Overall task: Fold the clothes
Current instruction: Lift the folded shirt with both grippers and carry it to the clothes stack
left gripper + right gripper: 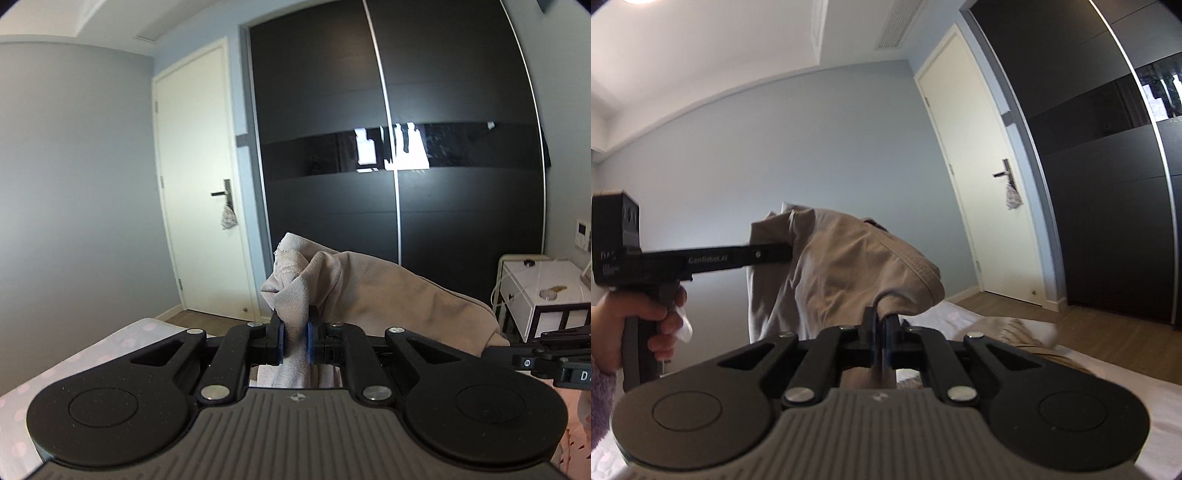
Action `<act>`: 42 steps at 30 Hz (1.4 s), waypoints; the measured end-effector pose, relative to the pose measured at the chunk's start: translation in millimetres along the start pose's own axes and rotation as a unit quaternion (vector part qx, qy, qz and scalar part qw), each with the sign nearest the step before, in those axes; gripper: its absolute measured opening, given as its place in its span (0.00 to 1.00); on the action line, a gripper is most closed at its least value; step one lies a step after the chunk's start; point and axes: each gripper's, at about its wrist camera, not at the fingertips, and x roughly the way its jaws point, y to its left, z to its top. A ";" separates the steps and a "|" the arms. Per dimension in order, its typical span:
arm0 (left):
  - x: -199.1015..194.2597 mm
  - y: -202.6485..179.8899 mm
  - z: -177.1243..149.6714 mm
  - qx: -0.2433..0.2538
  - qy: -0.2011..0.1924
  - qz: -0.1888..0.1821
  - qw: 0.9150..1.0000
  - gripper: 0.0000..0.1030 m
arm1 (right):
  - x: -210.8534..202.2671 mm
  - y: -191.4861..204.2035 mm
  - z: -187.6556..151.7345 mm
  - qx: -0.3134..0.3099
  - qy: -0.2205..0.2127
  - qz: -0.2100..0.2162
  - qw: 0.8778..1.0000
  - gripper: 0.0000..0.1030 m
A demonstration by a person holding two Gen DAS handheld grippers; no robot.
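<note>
Beige garment (842, 266) held aloft between 2 grippers.
From 9 o'clock in the right wrist view: hand (639, 314) gripping left gripper (294, 341), clamped on a bunched corner; at 6 o'clock, right gripper (882, 341), clamped on a seamed edge; door (979, 177) at 2 o'clock.

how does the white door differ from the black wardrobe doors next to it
The white door is one narrow, pale panel; the black wardrobe doors are two wide, dark panels split by a thin silver strip.
The white door has a dark lever handle with a small cloth pouch hanging from it; the wardrobe doors show no handle.
The wardrobe doors carry a glossy, reflective band; the white door is plain.
Both are closed and stand on the same wall.
</note>
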 end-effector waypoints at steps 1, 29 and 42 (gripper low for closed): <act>15.3 -4.2 1.2 0.005 0.007 -0.005 1.000 0.09 | 3.8 -6.7 0.3 -0.003 0.004 -0.009 1.000 0.06; 170.1 -36.2 -59.9 0.030 0.167 -0.057 0.984 0.20 | 106.9 -128.7 -54.9 0.015 0.144 -0.117 0.983 0.09; 93.0 -20.6 -100.8 0.002 0.215 -0.033 0.976 0.20 | 95.6 -210.3 -72.7 0.314 0.128 -0.055 0.939 0.33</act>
